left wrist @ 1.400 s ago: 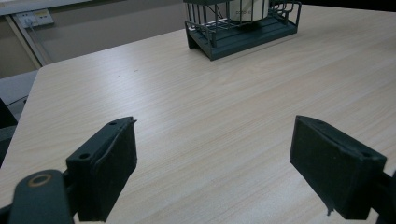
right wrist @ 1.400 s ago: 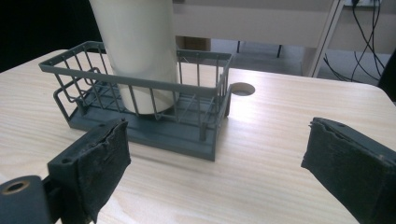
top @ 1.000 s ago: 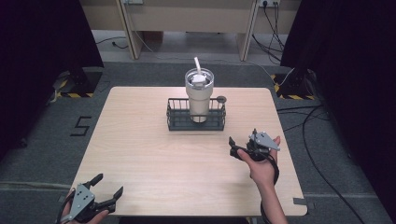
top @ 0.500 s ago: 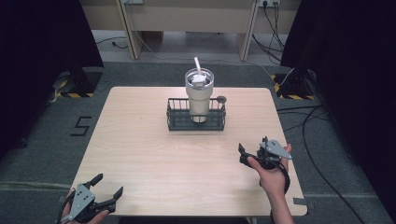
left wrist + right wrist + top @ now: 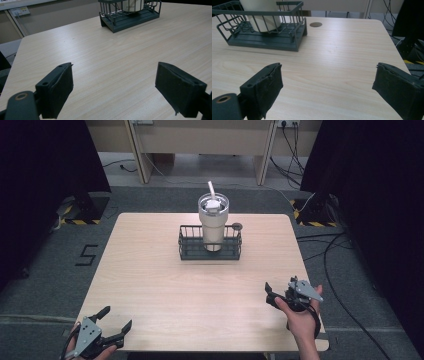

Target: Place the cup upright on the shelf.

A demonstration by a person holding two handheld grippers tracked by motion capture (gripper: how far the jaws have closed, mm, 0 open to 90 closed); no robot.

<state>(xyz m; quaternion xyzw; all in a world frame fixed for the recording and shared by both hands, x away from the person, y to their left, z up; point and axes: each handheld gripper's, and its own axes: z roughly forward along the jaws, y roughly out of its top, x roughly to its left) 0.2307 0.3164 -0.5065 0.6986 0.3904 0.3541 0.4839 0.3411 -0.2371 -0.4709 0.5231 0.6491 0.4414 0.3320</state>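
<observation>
A cream tumbler (image 5: 213, 222) with a lid and a white straw stands upright in a dark wire basket (image 5: 186, 247) at the far middle of the wooden table (image 5: 150, 280). My left gripper (image 5: 117, 317) is open at the table's front left corner, with nothing between its jaws. My right gripper (image 5: 280, 285) is open over the front right part of the table, empty too. In the left gripper view, the left gripper (image 5: 113, 82) faces the basket (image 5: 130, 21) from far off. In the right gripper view, the right gripper (image 5: 327, 82) faces the basket (image 5: 265, 42) and the tumbler (image 5: 262, 17).
A small brown round disc (image 5: 237, 226) lies flat on the table just right of the basket, also in the right gripper view as the disc (image 5: 315, 24). Cables (image 5: 330, 245) run over the floor to the right of the table. Dark curtains stand on both sides.
My right gripper has drawn back from the basket toward the front right edge of the table. The left gripper, tumbler and basket have stayed put.
</observation>
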